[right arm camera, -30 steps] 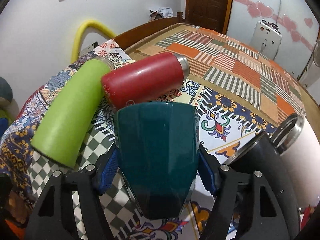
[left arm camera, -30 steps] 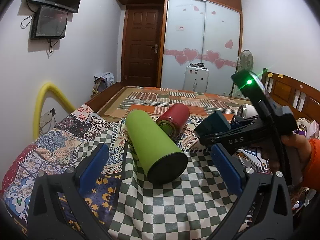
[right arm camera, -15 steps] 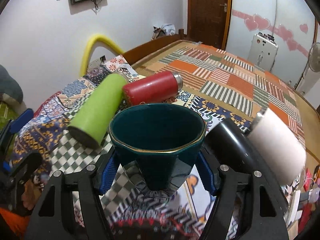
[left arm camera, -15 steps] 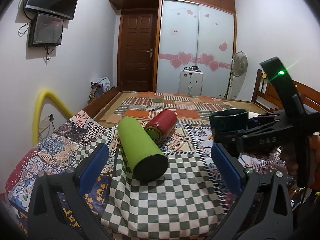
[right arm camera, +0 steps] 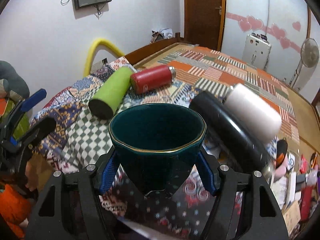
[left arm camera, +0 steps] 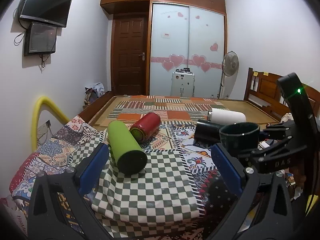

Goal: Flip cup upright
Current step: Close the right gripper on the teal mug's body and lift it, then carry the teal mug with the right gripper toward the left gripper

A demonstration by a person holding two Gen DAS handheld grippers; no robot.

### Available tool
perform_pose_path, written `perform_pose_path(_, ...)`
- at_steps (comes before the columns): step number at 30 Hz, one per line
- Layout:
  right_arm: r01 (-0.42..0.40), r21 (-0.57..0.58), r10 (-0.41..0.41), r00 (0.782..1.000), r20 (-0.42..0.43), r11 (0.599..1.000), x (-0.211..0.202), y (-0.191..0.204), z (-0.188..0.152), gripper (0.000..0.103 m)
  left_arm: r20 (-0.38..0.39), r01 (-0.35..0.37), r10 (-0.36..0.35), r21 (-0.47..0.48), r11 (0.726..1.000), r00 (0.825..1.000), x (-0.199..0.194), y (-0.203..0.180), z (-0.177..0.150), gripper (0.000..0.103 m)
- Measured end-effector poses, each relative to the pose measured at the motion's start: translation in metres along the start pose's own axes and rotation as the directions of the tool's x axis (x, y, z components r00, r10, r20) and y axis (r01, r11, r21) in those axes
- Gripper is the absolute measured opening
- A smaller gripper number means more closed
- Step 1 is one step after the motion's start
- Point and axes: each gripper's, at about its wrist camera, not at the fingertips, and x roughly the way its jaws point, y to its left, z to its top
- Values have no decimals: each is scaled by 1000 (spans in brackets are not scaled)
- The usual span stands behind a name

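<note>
A dark teal cup (right arm camera: 158, 140) with a gold rim is held upright, mouth up, above the patterned bedcover. My right gripper (right arm camera: 158, 172) is shut on the cup's lower body with its blue pads (right arm camera: 108, 172) on both sides. The cup also shows in the left wrist view (left arm camera: 239, 138), held by the right gripper (left arm camera: 280, 140) at the right. My left gripper (left arm camera: 160, 166) is open and empty, low over the checked cloth, facing the lying green bottle (left arm camera: 126, 146).
A green bottle (right arm camera: 110, 92), a red bottle (right arm camera: 152, 79), a black bottle (right arm camera: 224, 124) and a white bottle (right arm camera: 254, 110) lie on the bed. A checked cloth (left arm camera: 148, 184) covers the near part. A wooden headboard (left arm camera: 266, 92) stands at the right.
The right gripper has turned the cup from bottom-up to mouth-up and lifted it. The left gripper has drawn back from the green bottle and tilted up.
</note>
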Motion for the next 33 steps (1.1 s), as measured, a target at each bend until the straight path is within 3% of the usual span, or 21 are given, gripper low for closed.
perform_pose_path(10, -25, 18, 26, 997, -67, 1000, 20, -1, -25, 67, -39, 8, -8, -3, 1000, 999, -2, -8, -12, 103)
perform_pose_path(20, -61, 51, 64, 996, -64, 997, 45, -6, -17, 67, -67, 3, -5, -27, 1000, 998, 15, 0, -14, 103)
perform_pose_path(26, -67, 74, 75, 991, -110, 995, 72, -5, -13, 67, -82, 1, -4, -33, 999, 997, 24, 4, -18, 103)
perform_pose_path(33, -69, 75, 76, 992, -98, 995, 71, -4, -15, 67, -97, 0, -2, -24, 1000, 995, 32, 3, -19, 103)
